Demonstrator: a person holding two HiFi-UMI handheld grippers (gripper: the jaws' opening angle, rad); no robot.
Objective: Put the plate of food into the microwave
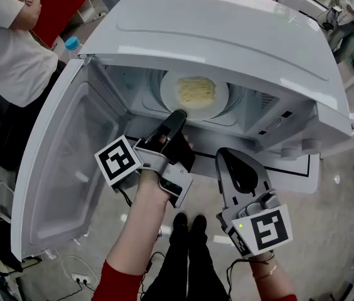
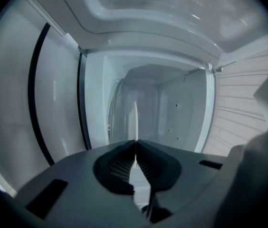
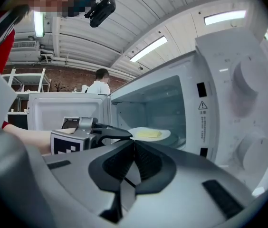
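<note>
The white microwave (image 1: 227,36) stands with its door (image 1: 64,168) swung wide to the left. Inside it, a white plate (image 1: 171,96) carries pale yellow food (image 1: 196,91) and lies on the turntable. My left gripper (image 1: 179,114) is rolled on its side and reaches into the opening, shut on the plate's near rim. In the left gripper view the plate (image 2: 133,120) shows edge-on as a thin white sliver rising from the closed jaws (image 2: 135,141). The right gripper view shows the plate (image 3: 165,136) with the left gripper (image 3: 124,137) at its edge. My right gripper (image 1: 224,152) (image 3: 134,142) is shut and empty, in front of the microwave.
The microwave's control knobs (image 3: 245,84) are on its right front panel. A person in a white shirt (image 1: 7,49) stands at the upper left, beside a blue-capped bottle (image 1: 71,43). Cables (image 1: 76,268) lie on the floor below the door.
</note>
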